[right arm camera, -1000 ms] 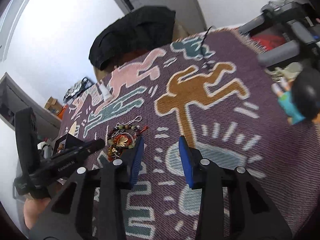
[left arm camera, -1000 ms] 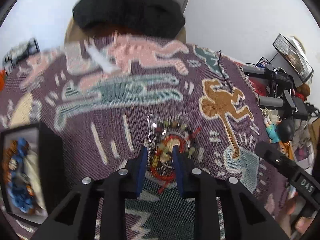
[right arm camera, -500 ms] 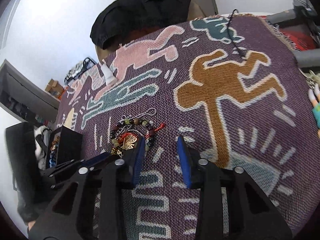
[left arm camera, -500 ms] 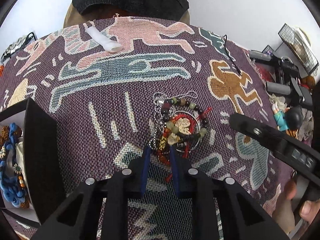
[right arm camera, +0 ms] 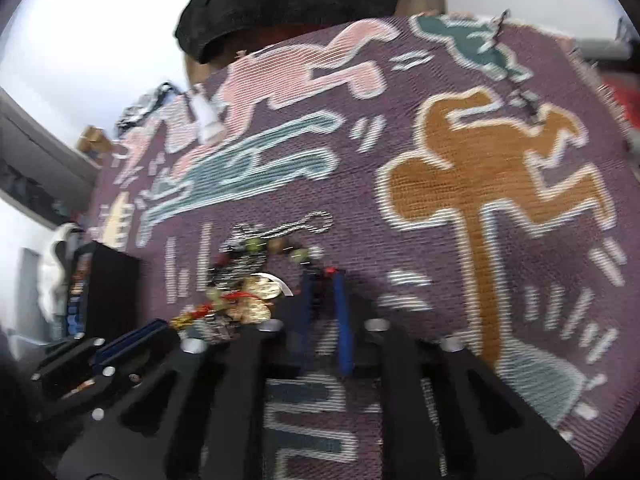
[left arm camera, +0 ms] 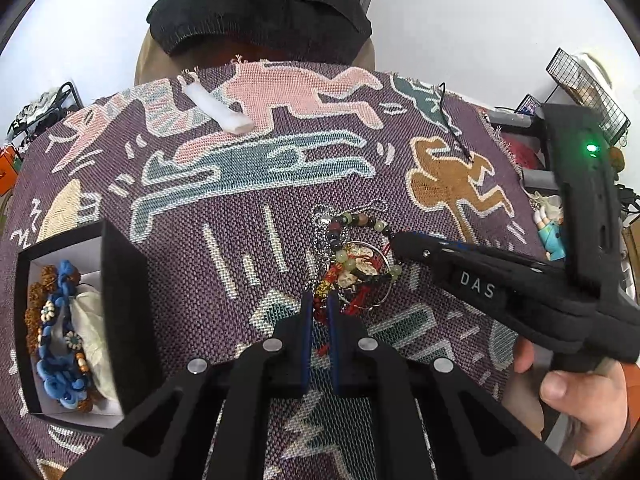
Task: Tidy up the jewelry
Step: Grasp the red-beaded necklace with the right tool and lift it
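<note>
A tangled pile of jewelry (left arm camera: 354,264) lies mid-table: a green and dark bead bracelet, a silver chain, a gold pendant and red cords. My left gripper (left arm camera: 319,305) is shut on a red beaded strand (left arm camera: 323,294) at the pile's near edge. My right gripper (right arm camera: 323,284) has closed on the pile's right side, at the bead bracelet (right arm camera: 298,254); the right wrist view is blurred. The right gripper also shows in the left wrist view (left arm camera: 396,240), tip touching the pile. A black box (left arm camera: 120,320) at left holds blue and brown bracelets (left arm camera: 60,332).
A purple woven cloth with coloured figures (left arm camera: 260,168) covers the table. A white roll (left arm camera: 218,110) lies at the far left. A black cord (left arm camera: 452,124) lies far right. A black cushion (left arm camera: 260,8) is behind. Clutter and a figurine (left arm camera: 554,228) stand at the right edge.
My left gripper has closed from open onto the red strand. My right gripper has swung left to the pile and narrowed its jaws.
</note>
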The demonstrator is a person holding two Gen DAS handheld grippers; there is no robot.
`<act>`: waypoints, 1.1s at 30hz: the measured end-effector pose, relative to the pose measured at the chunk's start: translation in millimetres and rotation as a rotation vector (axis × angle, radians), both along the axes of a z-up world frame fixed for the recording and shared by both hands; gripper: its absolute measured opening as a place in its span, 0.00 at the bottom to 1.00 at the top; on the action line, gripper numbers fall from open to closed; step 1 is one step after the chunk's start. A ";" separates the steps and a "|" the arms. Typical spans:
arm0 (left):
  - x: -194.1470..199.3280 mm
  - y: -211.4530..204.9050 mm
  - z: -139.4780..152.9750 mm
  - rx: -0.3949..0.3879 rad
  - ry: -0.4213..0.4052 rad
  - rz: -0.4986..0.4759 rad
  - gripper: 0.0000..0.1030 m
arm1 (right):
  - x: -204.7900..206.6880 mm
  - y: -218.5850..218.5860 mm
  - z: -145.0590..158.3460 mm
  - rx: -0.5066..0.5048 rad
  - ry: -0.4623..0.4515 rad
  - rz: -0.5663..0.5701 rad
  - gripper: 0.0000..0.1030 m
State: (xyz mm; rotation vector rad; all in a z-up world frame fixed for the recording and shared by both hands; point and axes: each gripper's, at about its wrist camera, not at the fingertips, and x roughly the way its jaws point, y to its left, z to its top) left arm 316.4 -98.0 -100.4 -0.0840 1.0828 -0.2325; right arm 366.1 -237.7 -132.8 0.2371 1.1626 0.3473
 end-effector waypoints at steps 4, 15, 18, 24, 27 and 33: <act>-6.7 2.7 5.6 -0.009 -0.017 0.001 0.05 | -3.6 2.6 6.6 -0.045 -0.026 0.007 0.02; -13.9 7.1 5.9 -0.030 -0.031 -0.006 0.05 | -16.6 -30.8 16.6 0.061 -0.009 -0.070 0.03; -14.0 6.9 3.9 -0.032 -0.028 -0.009 0.05 | -15.7 -12.0 22.3 0.021 -0.036 -0.032 0.03; -17.0 10.3 1.5 -0.035 -0.027 -0.006 0.05 | -3.0 18.1 13.8 -0.073 -0.030 0.026 0.21; -17.3 13.7 2.2 -0.042 -0.030 0.001 0.05 | -4.4 20.2 18.8 -0.125 -0.095 0.031 0.60; -14.8 15.3 0.5 -0.045 -0.026 0.009 0.05 | -2.2 20.3 18.5 -0.132 -0.102 0.059 0.27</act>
